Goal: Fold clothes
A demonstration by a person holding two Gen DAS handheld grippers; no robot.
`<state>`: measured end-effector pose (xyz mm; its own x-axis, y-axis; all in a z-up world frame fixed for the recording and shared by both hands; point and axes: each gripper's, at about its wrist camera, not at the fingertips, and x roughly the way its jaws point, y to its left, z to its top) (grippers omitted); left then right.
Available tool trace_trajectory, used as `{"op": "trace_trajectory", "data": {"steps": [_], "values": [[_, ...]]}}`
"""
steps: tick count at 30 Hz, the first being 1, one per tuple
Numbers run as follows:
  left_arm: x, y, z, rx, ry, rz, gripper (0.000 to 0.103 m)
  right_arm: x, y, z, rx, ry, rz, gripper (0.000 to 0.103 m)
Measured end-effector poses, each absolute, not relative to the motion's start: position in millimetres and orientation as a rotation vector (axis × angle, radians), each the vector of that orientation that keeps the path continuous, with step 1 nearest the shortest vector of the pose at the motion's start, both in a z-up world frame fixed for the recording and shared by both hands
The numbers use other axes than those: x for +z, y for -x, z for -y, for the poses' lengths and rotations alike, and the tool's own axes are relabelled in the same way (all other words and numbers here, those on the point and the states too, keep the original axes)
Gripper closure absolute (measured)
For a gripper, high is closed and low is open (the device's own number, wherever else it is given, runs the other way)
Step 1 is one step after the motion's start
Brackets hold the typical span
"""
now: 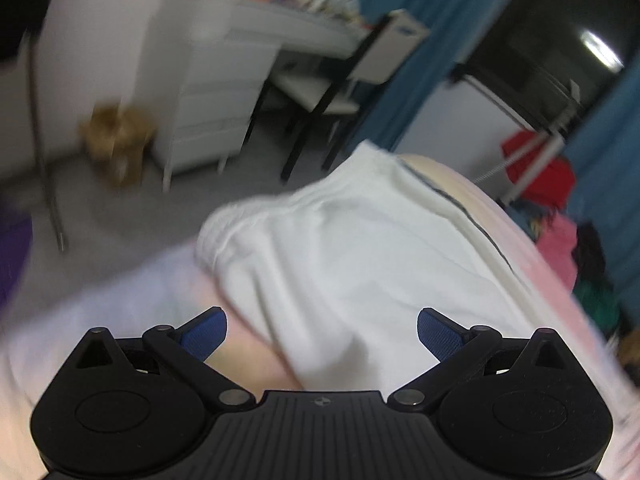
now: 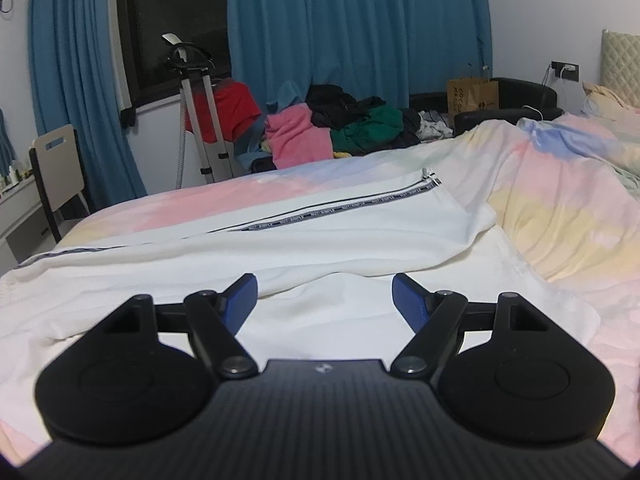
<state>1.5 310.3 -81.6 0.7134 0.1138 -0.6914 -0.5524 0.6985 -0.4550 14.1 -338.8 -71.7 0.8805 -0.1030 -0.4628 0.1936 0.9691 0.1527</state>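
White trousers with a taped side stripe lie on the bed ahead of both spread, unladen hand-held grippers, left and right. Judging by this, a fold awaits; next needs an edge pinched.

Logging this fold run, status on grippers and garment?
Left gripper open, empty. Right gripper open, empty. White garment spread on the pastel bedspread, not yet folded. Nothing in the way.

The left wrist view looks tilted and blurred across the bed toward a white desk; the right wrist view sits low, facing blue curtains. Both share the white garment, close below.
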Motion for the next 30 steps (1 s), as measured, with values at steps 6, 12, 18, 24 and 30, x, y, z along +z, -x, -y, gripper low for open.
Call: {"op": "trace_trajectory", "data": {"steps": [6, 12, 18, 24, 30], "values": [[-106, -16, -332, 0.354, 0.856, -0.778, 0.007, -79, -21, 351, -0.176, -0.258, -0.508, 0.027], [-131, -35, -347, 0.274, 0.964, -0.797, 0.023, -85, -26, 362, -0.215, -0.288, -0.532, 0.027], [-120, -27, -331, 0.148, 0.942, -0.723, 0.027, -86, -29, 366, -0.238, -0.285, -0.532, 0.027], [-119, -19, -327, 0.154, 0.936, -0.707, 0.031, -88, -30, 378, -0.265, -0.32, -0.542, 0.027], [-129, -28, -333, 0.171, 1.026, -0.741, 0.034, -95, -31, 431, -0.406, -0.488, -0.534, 0.027]]}}
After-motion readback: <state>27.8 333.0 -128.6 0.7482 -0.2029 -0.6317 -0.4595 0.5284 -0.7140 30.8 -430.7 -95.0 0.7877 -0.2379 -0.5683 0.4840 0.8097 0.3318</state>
